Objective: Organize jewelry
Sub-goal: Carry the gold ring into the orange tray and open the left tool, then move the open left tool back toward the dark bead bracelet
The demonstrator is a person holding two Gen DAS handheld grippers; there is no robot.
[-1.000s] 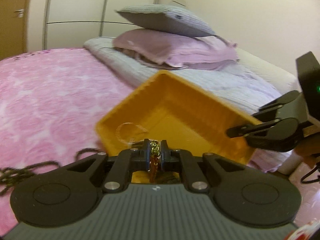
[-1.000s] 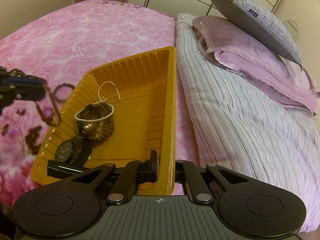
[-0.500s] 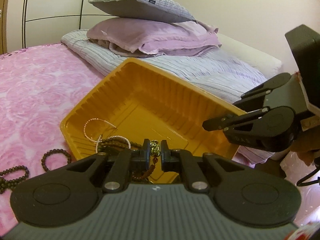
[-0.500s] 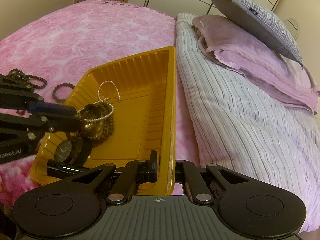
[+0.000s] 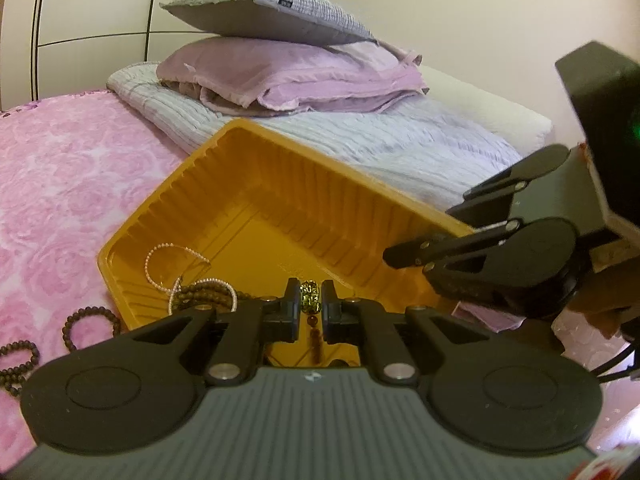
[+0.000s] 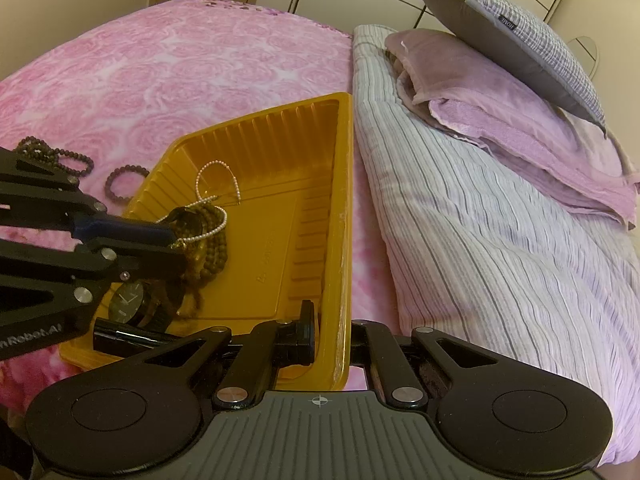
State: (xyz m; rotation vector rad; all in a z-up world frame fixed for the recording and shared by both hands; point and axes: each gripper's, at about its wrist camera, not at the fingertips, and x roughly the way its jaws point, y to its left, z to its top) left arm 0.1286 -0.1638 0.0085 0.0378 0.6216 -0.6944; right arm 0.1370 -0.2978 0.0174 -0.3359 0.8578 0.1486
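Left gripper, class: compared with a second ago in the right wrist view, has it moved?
Yes. The left gripper has come in from the picture's left edge over the yellow tray.

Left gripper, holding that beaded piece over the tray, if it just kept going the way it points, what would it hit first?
Probably the floor of the yellow tray, just beyond the left gripper and right of the bead bracelets; depth is hard to judge.

A gold-beaded bracelet (image 5: 310, 301) hangs over the orange tray (image 5: 320, 184) holding pearl strand (image 6: 216, 184), brown beads (image 6: 212, 248) and watch (image 6: 126, 304)
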